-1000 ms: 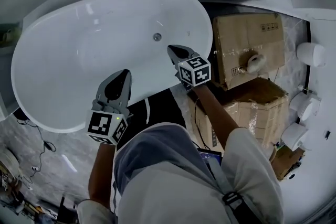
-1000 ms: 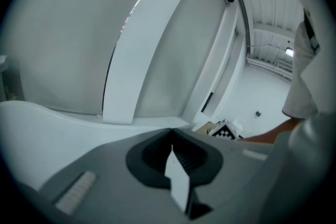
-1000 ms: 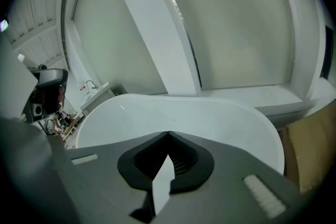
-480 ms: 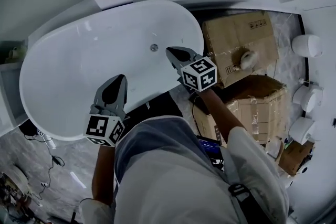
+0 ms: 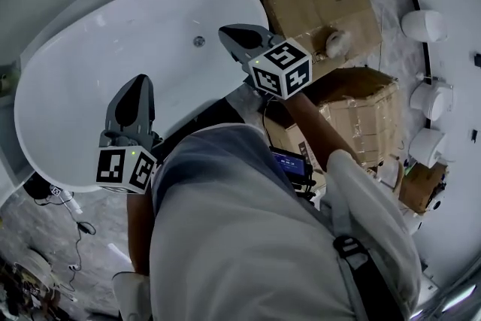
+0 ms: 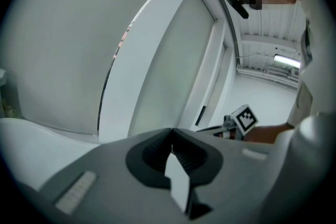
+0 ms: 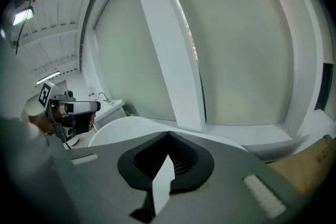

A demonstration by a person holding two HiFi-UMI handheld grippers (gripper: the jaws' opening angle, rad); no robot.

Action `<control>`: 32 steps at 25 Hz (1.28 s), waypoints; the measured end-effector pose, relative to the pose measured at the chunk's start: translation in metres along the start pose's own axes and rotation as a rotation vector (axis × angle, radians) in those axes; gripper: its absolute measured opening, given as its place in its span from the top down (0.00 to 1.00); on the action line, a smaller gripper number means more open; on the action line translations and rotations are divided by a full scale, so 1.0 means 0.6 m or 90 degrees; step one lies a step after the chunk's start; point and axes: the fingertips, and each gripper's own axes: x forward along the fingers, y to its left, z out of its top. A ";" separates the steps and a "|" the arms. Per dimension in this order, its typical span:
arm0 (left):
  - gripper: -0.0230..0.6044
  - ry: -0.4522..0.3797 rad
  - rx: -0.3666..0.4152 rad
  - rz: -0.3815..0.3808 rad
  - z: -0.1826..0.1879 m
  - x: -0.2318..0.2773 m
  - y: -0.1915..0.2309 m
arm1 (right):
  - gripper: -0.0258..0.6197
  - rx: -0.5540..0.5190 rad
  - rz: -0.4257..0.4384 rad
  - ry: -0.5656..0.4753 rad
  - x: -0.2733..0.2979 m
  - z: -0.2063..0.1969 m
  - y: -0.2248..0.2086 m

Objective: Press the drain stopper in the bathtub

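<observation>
Hovering over the bathtub (image 5: 75, 86), the left tongs (image 5: 138, 86) and right tongs (image 5: 228, 34) are both clenched, empty; the drain stopper (image 5: 198, 41) lies on the tub floor, near the right tip; approach step, likely; next, lower that tip squarely onto it.

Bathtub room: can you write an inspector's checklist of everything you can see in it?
Surface: white oval bathtub, bare inside, standing on a grey marbled floor.
Job's things: drain stopper in the tub bottom, nothing touching it.
Clutter: cardboard boxes stacked beside the tub; white round fixtures beyond them.
Grippers: left hand-held gripper and right hand-held gripper are both shut, empty, held above the tub.
Cables: black cable on the floor; thin cable by the boxes.
Surroundings: pale wall panels and a white beam.
</observation>
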 end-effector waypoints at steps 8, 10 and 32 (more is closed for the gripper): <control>0.96 -0.019 0.009 -0.004 0.014 -0.037 -0.012 | 0.97 -0.012 -0.008 -0.035 -0.041 0.028 0.042; 0.96 -0.026 0.010 0.000 0.022 -0.046 -0.008 | 0.97 -0.013 -0.010 -0.044 -0.049 0.033 0.055; 0.96 -0.068 0.039 0.005 0.041 -0.129 -0.019 | 0.97 -0.024 -0.049 -0.149 -0.165 0.042 0.196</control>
